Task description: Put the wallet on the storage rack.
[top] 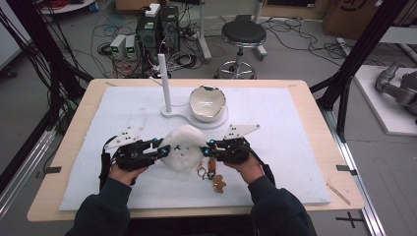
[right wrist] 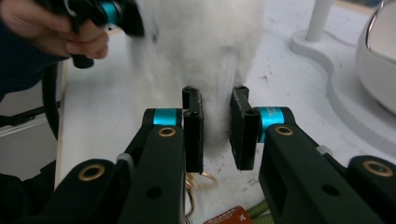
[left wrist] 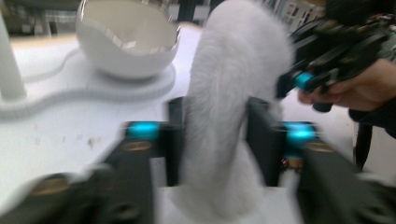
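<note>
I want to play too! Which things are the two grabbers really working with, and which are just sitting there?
In the job:
- fluffy white bag
- left gripper, jaws on both sides of the bag
- right gripper, closed on the bag's edge by its zipper

Just lying about:
- broken-egg bowl
- white post
- key ring charms
- stool
</note>
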